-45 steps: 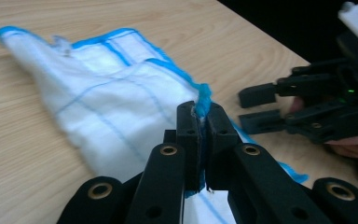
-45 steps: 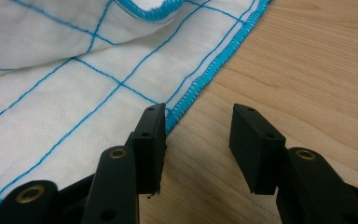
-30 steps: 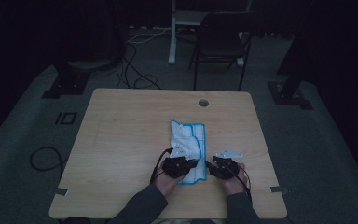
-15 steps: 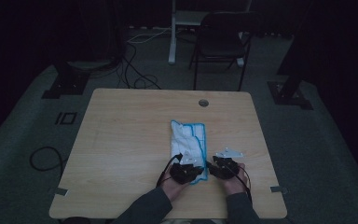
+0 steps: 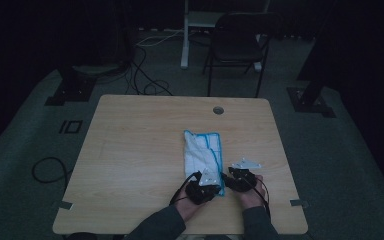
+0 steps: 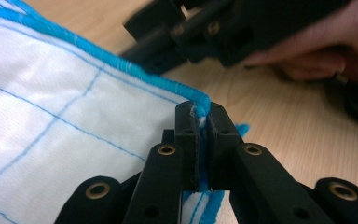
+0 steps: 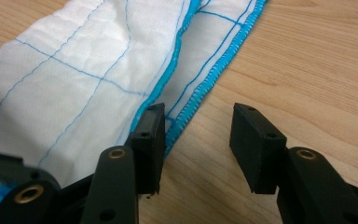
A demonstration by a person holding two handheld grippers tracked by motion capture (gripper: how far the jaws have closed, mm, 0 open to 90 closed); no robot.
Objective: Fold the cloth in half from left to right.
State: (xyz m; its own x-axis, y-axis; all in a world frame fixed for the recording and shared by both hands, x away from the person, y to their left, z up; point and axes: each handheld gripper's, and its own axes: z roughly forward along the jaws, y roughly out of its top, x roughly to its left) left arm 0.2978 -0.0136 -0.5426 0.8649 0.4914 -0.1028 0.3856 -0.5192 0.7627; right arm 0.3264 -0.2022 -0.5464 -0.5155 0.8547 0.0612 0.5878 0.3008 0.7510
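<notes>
Left claw (image 6: 203, 122) pinching cloth (image 6: 65, 126) corner, right claw (image 7: 196, 140) agape.

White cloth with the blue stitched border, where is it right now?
In the high view the white cloth with the blue stitched border lies folded right of centre on the wooden table, its near corner pinched by the left gripper.

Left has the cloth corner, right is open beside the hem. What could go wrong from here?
1. The left gripper pinches the cloth only at its blue corner edge; a pull could slip it free.
2. The right gripper stands open over bare table, one jaw at the hem; closing now may miss it.
</notes>
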